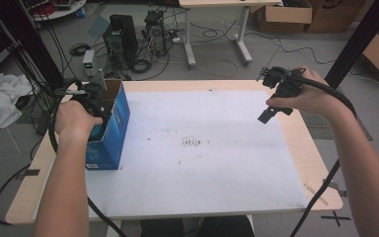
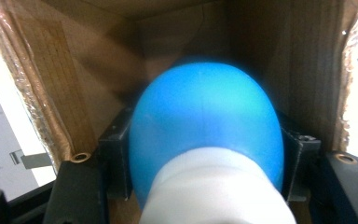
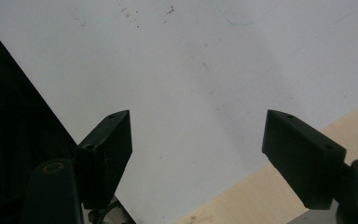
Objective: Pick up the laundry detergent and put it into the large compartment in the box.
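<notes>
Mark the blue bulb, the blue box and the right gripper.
blue bulb (image 2: 205,126), left gripper view, middle of its rounded blue body
blue box (image 1: 117,123), high view, its blue side wall
right gripper (image 3: 198,156), right gripper view, midway between its fingertips

Right tool (image 3: 198,154) with jaws wide apart – nothing between – above white sheet (image 3: 191,60) and pale wooden table edge (image 3: 270,186)

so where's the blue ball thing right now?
The blue ball is inside the open cardboard box at the table's left edge in the high view, clamped between the jaws of the left claw, with the box's brown walls around it.
</notes>
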Tool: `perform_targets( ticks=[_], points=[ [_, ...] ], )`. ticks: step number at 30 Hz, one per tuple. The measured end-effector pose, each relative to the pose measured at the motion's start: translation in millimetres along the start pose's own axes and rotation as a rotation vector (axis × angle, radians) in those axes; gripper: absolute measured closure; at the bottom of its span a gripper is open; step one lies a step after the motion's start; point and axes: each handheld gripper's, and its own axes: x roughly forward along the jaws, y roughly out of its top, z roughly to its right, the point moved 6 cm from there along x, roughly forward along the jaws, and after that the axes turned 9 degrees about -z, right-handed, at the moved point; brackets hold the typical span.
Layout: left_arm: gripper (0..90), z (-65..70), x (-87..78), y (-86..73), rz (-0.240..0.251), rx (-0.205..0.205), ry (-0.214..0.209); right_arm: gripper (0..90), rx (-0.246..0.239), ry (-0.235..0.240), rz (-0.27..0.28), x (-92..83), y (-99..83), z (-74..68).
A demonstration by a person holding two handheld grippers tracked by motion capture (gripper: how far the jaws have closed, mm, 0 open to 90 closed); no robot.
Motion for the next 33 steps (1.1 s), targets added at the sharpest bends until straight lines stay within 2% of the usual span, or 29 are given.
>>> perform_targets(
  ticks=[15, 18, 20, 26, 33],
  points=[
    [36.4, 0.6, -0.7, -0.8, 0.014, -0.003, 0.012, 24.3, 0.004, -0.002, 0.001, -2.0, -2.0, -0.4],
    [35.4, 0.7, -1.1, -1.6, 0.020, -0.003, 0.022, 24.3, 0.003, -0.002, 0.004, -2.5, -1.7, -0.7],
    [31.8, -0.5, -0.6, -2.0, 0.020, -0.007, 0.033, 24.3, 0.003, -0.001, 0.002, -2.5, -1.6, -1.3],
    [29.2, -1.5, -1.2, -4.1, 0.026, -0.002, 0.027, 24.3, 0.002, -0.001, 0.000, -1.7, -1.9, -2.0],
    [28.1, -0.2, -4.9, -5.7, 0.032, 0.000, 0.064, 24.3, -0.004, 0.001, 0.002, -2.4, -1.3, -3.0]
  ],
)
